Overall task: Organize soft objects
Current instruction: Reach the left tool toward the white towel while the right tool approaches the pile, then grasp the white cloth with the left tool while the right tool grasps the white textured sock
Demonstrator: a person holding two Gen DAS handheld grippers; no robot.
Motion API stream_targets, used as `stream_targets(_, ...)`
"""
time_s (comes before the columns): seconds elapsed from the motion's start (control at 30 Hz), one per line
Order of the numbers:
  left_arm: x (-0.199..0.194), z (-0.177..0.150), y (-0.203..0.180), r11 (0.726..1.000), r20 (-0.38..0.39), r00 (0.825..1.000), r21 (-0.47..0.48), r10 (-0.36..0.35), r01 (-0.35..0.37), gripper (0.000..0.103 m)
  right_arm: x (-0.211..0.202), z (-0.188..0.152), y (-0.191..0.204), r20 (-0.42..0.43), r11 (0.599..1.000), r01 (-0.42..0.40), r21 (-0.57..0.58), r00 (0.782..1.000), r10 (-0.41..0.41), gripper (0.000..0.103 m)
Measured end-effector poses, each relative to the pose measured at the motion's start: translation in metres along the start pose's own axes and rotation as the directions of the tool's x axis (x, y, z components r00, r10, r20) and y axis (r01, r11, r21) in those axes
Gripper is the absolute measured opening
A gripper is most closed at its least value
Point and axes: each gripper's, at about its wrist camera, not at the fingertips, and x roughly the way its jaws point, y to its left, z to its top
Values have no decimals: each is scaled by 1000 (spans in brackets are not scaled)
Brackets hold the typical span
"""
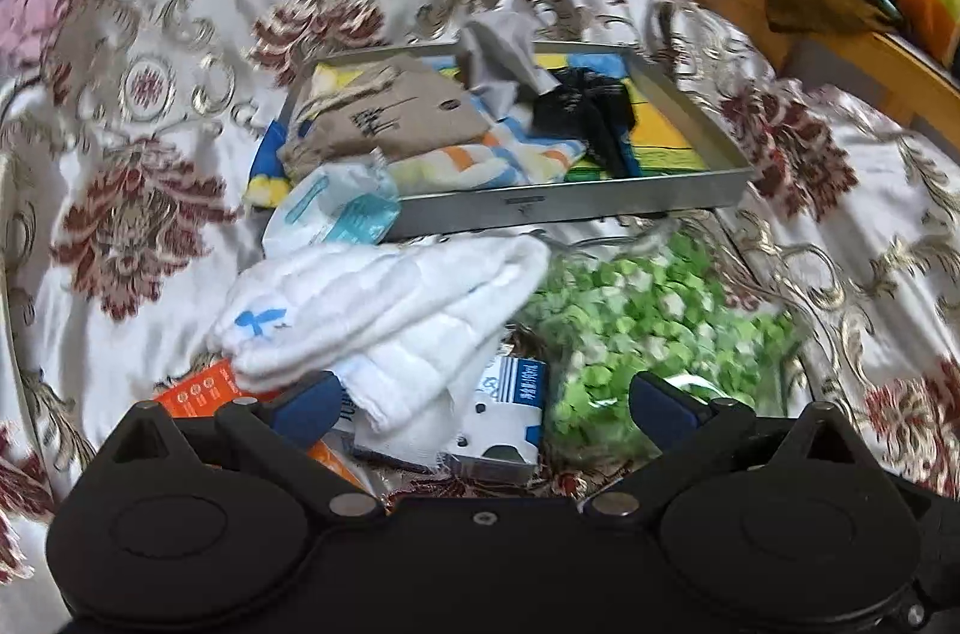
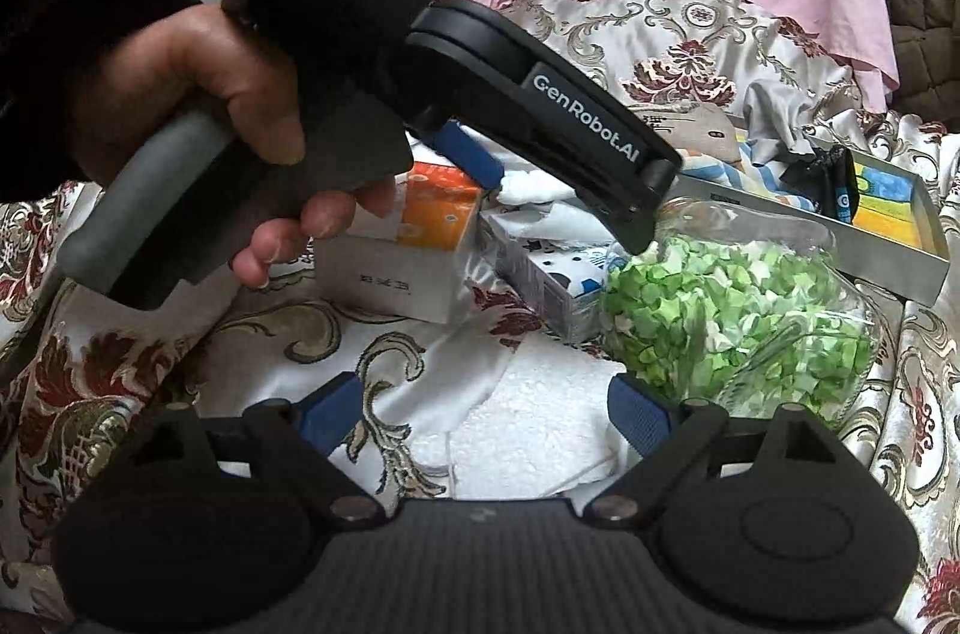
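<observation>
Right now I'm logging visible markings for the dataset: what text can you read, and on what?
"GenRobot.AI": on the left gripper arm.
"DAS": on its handle body; the smaller print beneath is blurred.
Print on the brown pouch, blue-white box and orange box: too blurred to read.

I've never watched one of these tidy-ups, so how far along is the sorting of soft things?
Partly done, by the look of it. The grey metal tray already holds a brown cloth pouch, a striped pastel cloth and a black fabric piece. Nothing is in hand: the left gripper is open over the white quilted cloth, and the right gripper is open too. That cloth is left outside the tray.
</observation>
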Motion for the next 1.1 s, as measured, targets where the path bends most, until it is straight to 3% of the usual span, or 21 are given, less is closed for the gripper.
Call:
stream_targets(0.17,5,2,10,995,10,1000,-101,-7,8,91,2,-1,-2,-6,1000,1,13,1000,-1,91)
stream_targets(0.73,10,-1,12,977,55,997,-213,45,-32,88,4,-3,1,-14,1000,-2,21,1000,3,90)
stream_targets(0.87,20,0,14,984,40,998,-175,46,-39,70,3,-4,0,-12,1000,-7,27,1000,7,90)
stream_targets(0.93,21,-4,13,992,39,998,-117,49,-44,65,3,-5,-1,-11,1000,-7,24,1000,7,90)
stream_targets(1.1,22,-9,19,995,41,997,-78,71,-68,51,6,-5,0,-13,1000,7,19,1000,-7,87)
